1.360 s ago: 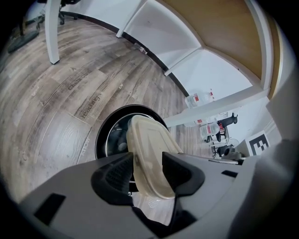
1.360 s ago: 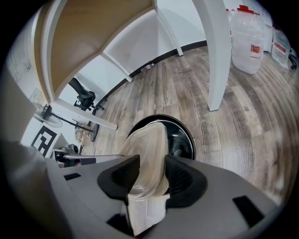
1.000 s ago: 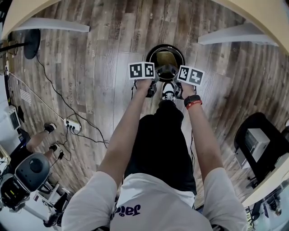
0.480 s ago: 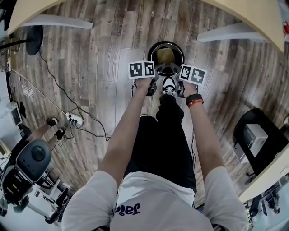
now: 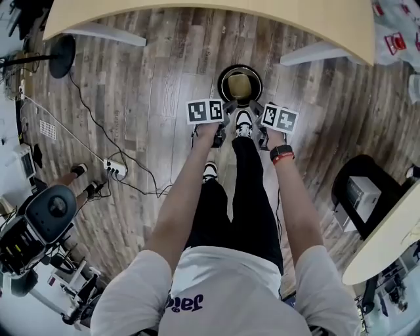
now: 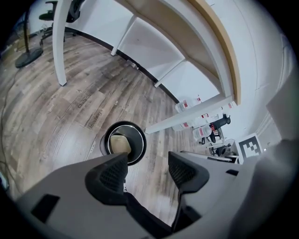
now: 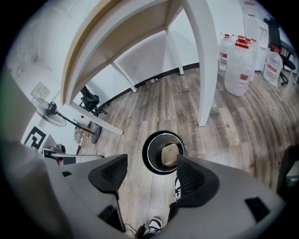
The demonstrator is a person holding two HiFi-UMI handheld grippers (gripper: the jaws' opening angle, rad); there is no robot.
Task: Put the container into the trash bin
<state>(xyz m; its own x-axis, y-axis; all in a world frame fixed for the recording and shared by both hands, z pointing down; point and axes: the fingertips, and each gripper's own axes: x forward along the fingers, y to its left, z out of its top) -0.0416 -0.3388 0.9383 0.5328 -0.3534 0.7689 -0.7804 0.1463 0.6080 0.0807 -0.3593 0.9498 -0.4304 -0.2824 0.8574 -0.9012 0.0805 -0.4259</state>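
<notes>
A round black trash bin (image 5: 221, 86) stands on the wood floor in front of the person's feet. A tan container (image 5: 240, 85) lies inside it, seen also in the left gripper view (image 6: 119, 144) and the right gripper view (image 7: 169, 154). My left gripper (image 5: 225, 111) hangs above the bin's near left side, open and empty (image 6: 147, 163). On the near right side is my right gripper (image 5: 257, 111); its jaws stand wide and are closing a little, with nothing between them (image 7: 152, 173). Both point steeply down at the bin (image 6: 122, 125) (image 7: 149, 150).
A curved wooden table (image 5: 216, 10) with white legs (image 5: 321, 51) spans the top. A fan base (image 5: 63, 51), cables and a power strip (image 5: 117, 170) lie left. Large water bottles (image 7: 239, 65) stand by a table leg. A black stand (image 5: 364, 197) is at the right.
Both grippers have lifted well up from the bin's mouth, and the bin now looks smaller and farther below. The container stays in the bin.
</notes>
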